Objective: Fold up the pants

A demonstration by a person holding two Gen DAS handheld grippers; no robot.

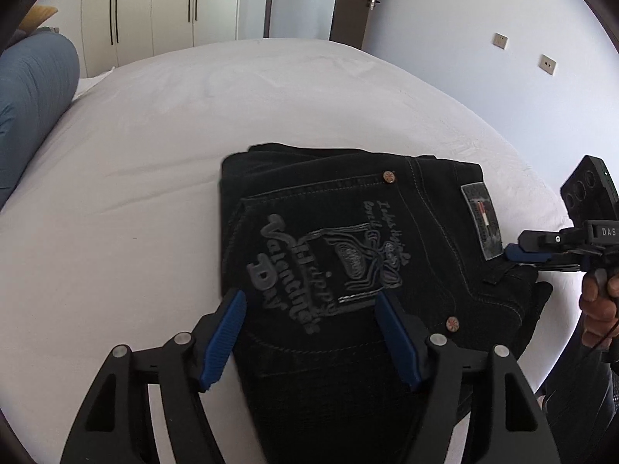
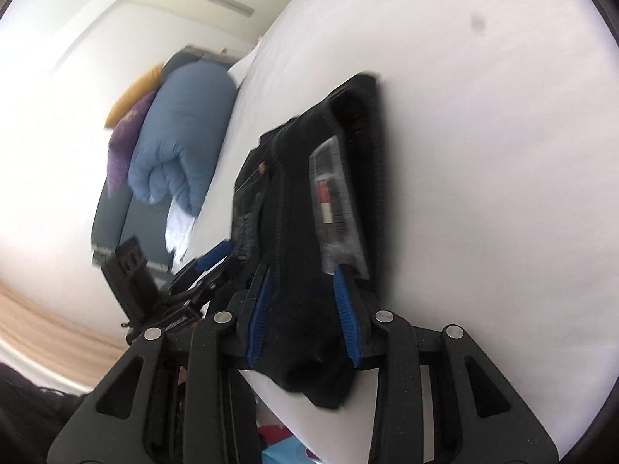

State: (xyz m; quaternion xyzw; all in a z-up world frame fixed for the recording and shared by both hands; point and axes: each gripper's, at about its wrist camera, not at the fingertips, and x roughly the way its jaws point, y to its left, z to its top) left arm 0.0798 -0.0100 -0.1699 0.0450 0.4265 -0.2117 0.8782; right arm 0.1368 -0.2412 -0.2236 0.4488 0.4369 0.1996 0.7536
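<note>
- Pants, black denim, lie folded into a compact stack on the white bed, toward its near edge, with a back pocket facing up.
- Grey printed lettering and a drawing cover that pocket; two copper rivets mark its corners, and a grey brand patch with a small red and white stripe sits on the waistband at the right side of the stack.
- Left gripper hovers just above the near part of the stack, its blue-padded jaws spread wide apart with nothing between them; whether the pads touch the cloth cannot be told.
- Right gripper comes in from the waistband side, its jaws parted to either side of a loose corner of the black cloth without pinching it.
- In the left wrist view the right gripper's blue pads reach the stack right beside the brand patch, and the person's hand holds its handle.
- The right wrist view is tilted and blurred; it shows the patch just ahead of the pads.
- A blue duvet is bundled at the far end of the bed, with purple and yellow pillows beside it.
- White wardrobe doors and a dark brown door stand behind the bed.
</note>
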